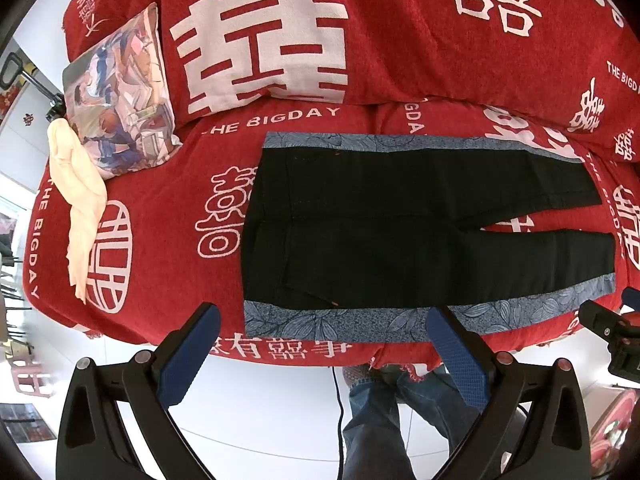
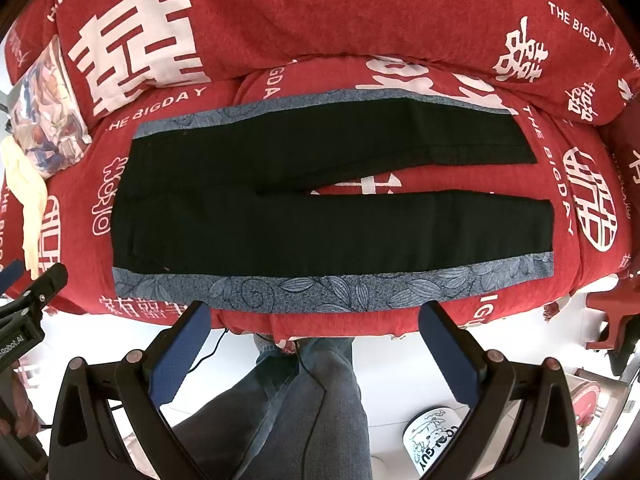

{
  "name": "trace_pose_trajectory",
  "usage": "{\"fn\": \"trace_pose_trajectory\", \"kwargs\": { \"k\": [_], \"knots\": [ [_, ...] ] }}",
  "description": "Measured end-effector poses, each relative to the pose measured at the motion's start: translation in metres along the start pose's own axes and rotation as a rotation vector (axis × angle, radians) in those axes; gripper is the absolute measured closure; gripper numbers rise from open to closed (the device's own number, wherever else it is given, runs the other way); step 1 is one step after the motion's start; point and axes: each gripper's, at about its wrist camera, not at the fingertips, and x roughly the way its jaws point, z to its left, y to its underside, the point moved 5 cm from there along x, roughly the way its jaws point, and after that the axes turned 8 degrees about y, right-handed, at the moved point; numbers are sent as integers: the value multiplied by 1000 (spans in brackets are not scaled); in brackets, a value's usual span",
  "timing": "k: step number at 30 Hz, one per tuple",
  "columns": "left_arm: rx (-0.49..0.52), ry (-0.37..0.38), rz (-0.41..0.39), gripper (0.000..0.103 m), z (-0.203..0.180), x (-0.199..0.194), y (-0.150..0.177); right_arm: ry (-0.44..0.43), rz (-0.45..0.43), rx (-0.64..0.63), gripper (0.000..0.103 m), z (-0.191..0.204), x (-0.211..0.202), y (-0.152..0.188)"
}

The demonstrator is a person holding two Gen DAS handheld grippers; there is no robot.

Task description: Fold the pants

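Sofa (image 1: pixel 168 208) covered in a red throw printed with white characters and "THE BIGDAY"; white tiled floor (image 1: pixel 260 408) in front. Pants (image 1: pixel 400 232), black with a blue leaf-patterned stripe along each outer seam, lie flat on the seat cushion, waistband to the left, both legs running right and parted in a narrow V near the cuffs. Near-side stripe sits close to the seat's front edge. A printed pillow (image 1: pixel 120 96) leans against the backrest at the left end, a pale cream cloth (image 1: pixel 80 200) draped just below it over the sofa edge, well apart from the pants. Left gripper (image 1: pixel 322 344) hovers off the front edge near the waistband end, jaws spread wide, nothing between the blue pads. Right gripper (image 2: pixel 314 340) hovers likewise off the front edge toward mid-leg, jaws wide apart, empty. Neither touches the fabric. Person's legs in blue jeans (image 2: pixel 288 408) stand below, against the sofa front. A white mug (image 2: pixel 436 440) with a drawing sits on the floor at right.
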Motion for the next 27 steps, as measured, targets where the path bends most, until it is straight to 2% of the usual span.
{"fn": "trace_pose_trajectory", "kwargs": {
  "k": [27],
  "knots": [
    [-7,1,8,0,3,3,-2,3,-6,38,0,-6,2,-1]
  ]
}}
